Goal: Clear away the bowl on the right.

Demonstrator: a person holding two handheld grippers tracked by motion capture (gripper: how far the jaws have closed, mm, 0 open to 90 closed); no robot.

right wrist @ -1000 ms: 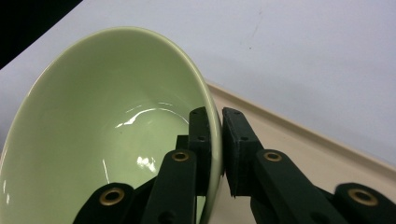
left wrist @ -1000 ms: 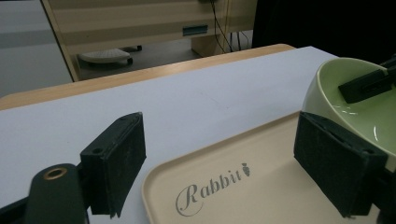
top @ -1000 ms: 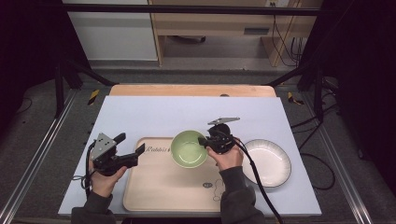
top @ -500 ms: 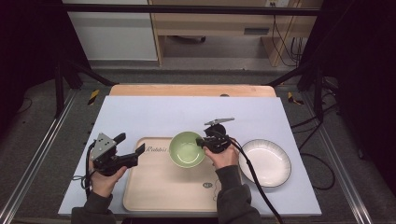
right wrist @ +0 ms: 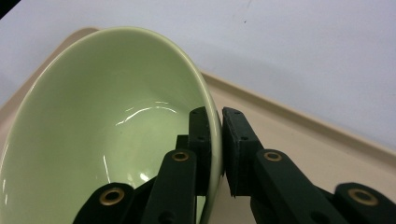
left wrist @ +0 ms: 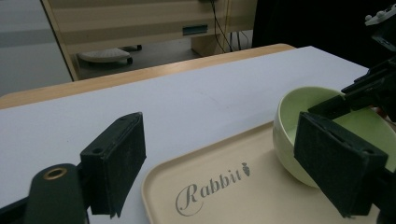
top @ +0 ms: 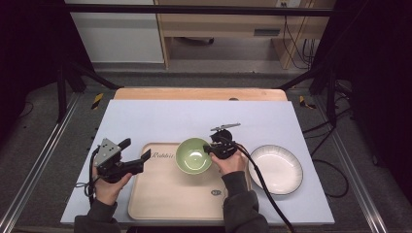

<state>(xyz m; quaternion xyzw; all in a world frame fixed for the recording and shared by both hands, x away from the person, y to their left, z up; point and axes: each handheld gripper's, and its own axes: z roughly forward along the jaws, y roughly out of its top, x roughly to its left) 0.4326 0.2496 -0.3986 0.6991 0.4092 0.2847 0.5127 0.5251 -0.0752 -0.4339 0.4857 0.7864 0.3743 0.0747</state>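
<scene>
Pale grey-blue sheeting covers the tabletop [top: 160, 119], with a strip of bare wood showing along its far edge and dark floor and stand legs around it.

At the middle of the scene sits a light green, glossy ceramic bowl [top: 193, 155], on the far right part of a beige rectangular serving tray [top: 165, 194] that lies at the near side of the tabletop. Whether the bowl rests flat on the tray or hangs just above it cannot be told. In the right gripper view the bowl [right wrist: 107, 126] looks tipped, its rim running between the two black pads. The right claw [top: 210, 149] is pinching the bowl by its right rim: one pad presses inside the wall, the other outside, as the right claw [right wrist: 215, 135] shows close up. The hand holding it comes in from the near edge, and a black cable trails from it toward the near right.

On the tray [left wrist: 224, 200] the word "Rabbit" [left wrist: 212, 186] is printed in grey script with a small carrot mark, lying to the left of the bowl [left wrist: 289, 140].

The left claw [top: 138, 160] hovers at the tray's left edge, well apart from the bowl, pointing right toward it. Its jaws are spread wide with nothing between them; in the left gripper view the left claw [left wrist: 229, 163] frames the printed word and the bowl's near wall.

To the right of the tray, just beside it, a white round ceramic plate with a thin dark rim [top: 277, 169] lies flat on the sheeting.
</scene>
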